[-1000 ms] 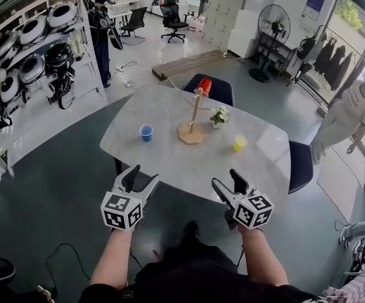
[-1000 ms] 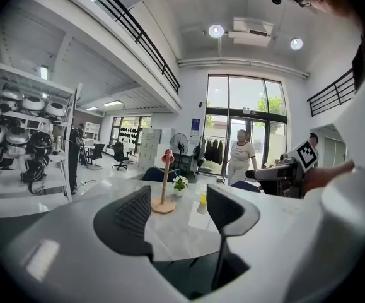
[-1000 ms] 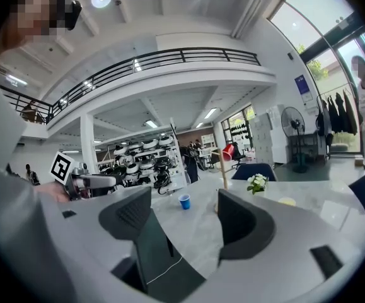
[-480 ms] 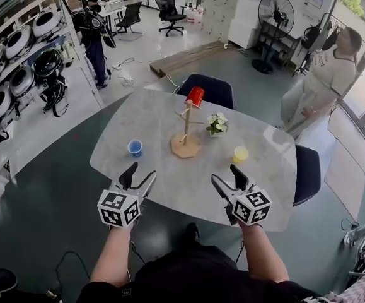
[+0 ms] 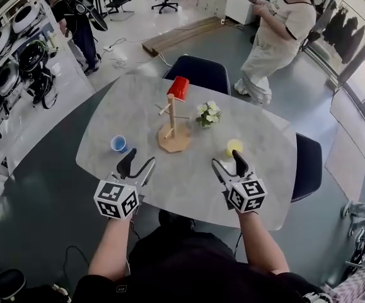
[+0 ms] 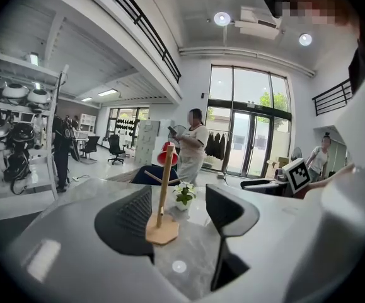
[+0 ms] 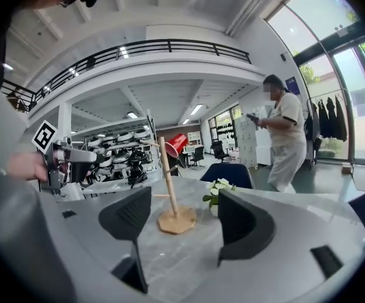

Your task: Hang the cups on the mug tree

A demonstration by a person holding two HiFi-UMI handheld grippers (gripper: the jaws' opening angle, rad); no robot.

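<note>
Bench: a pale grey marbled bench (image 5: 132, 106), seen from above, with the mug tree near its middle.
Mug tree: a wooden mug tree (image 5: 172, 134) stands upright on a flat many-sided base.
Red cup: a red cup (image 5: 178, 88) sits tilted at the top of the mug tree.
Blue cup: a blue cup (image 5: 119, 144) stands on the bench left of the mug tree, well apart from it.
Yellow cup: a yellow cup (image 5: 234, 148) stands on the bench right of the mug tree, well apart.
Plant: a small potted plant (image 5: 207, 113) stands just right of the mug tree.
Left gripper: the left gripper (image 5: 139, 163) is held out on a straight forearm over the near bench edge, near-left of the mug tree. It points toward the tree and slightly down, its fingers (image 6: 128, 226) spread apart and empty.
Right gripper: the right gripper (image 5: 227, 163) mirrors that pose, near-right of the mug tree, its fingers (image 7: 128, 223) spread apart and empty.
Bystander: a person (image 5: 277, 36) stands beyond the bench, far-right of the mug tree.
</note>
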